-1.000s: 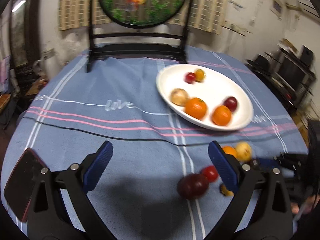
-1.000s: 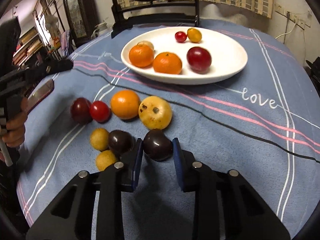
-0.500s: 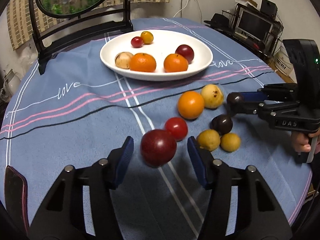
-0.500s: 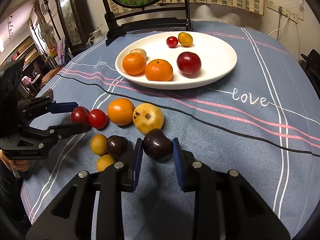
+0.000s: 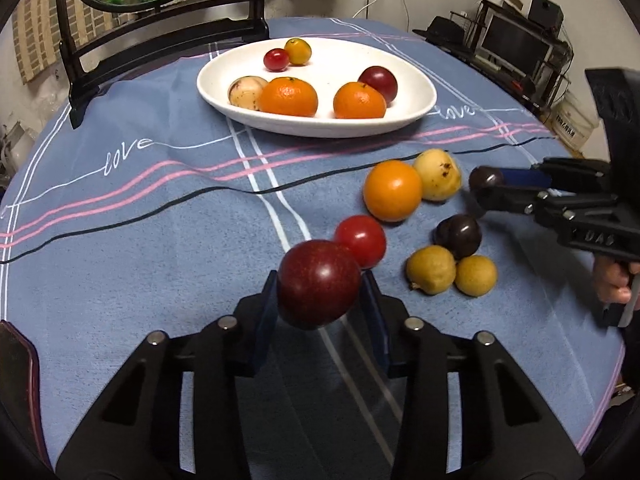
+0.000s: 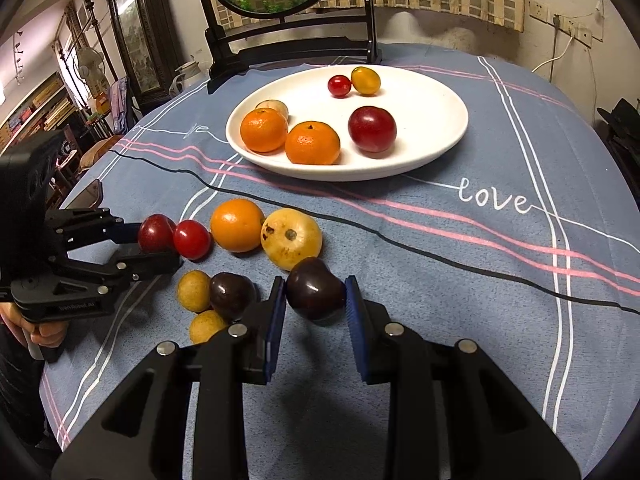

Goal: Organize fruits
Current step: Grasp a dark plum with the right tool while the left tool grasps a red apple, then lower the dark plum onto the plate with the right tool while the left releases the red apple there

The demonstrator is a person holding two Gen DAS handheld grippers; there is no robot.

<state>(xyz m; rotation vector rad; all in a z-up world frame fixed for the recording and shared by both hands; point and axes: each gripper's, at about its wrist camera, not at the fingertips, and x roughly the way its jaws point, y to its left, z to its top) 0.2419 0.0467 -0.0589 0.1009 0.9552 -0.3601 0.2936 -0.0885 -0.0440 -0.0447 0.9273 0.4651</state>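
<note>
Six fruits sit in the white oval plate [image 5: 416, 114] at upper centre, six lie loose on the desk, and the left gripper [image 5: 320, 308] has just been closing onto a round dark red plum [image 5: 318, 288] while the right gripper [image 6: 316, 300] clamps a glossy near-black plum [image 6: 314, 288].

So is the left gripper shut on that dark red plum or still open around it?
Shut on it. The left gripper has just been closing, and both blue pads now press the dark red plum's sides.

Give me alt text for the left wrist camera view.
The left gripper, whose jaws have just been closing, clamps a dark red plum above a blue tablecloth. Loose fruit lies beyond it, then a white plate of fruit; the right gripper holds a dark plum at right.
</note>
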